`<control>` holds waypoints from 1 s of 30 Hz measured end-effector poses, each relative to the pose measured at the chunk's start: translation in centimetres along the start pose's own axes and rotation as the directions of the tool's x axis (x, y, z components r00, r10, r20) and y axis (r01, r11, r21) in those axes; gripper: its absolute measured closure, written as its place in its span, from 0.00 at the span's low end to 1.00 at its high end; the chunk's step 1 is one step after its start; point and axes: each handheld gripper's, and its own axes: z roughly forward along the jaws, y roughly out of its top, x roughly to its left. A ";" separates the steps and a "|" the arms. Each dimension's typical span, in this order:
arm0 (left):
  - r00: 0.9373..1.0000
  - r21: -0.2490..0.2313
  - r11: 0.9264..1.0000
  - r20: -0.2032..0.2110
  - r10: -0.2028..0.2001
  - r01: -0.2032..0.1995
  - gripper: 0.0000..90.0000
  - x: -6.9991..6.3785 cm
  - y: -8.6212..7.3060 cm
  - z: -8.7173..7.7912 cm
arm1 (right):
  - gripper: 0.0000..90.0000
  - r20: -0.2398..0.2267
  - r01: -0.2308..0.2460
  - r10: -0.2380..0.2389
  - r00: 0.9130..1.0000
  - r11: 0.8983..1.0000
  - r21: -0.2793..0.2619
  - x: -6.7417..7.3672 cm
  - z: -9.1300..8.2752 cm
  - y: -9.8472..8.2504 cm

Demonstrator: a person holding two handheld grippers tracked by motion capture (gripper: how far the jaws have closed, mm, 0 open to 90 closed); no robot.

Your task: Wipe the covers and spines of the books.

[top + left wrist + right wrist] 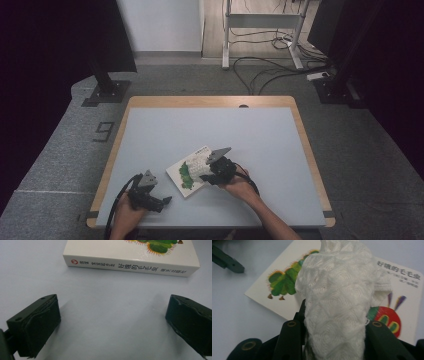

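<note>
Over the book [190, 172], white cloth [337, 302] clenched in right tool [207, 175].

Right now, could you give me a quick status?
Right gripper shut on white cloth, over book. Left gripper open, beside book. Nothing in the way.

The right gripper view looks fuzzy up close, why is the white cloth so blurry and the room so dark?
In the right gripper view the white cloth sits so near the lens that its weave goes soft, while the picture book behind stays readable. In the high view the table is evenly lit, yet both side edges fall into black. In the left gripper view the jaws cast soft shadows.
</note>
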 end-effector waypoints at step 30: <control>1.000 0.001 1.000 0.001 0.001 -0.001 0.00 0.0 0.0 0.0 | 0.70 -0.120 0.112 -0.110 0.987 0.994 0.006 5.0 2.4 2.4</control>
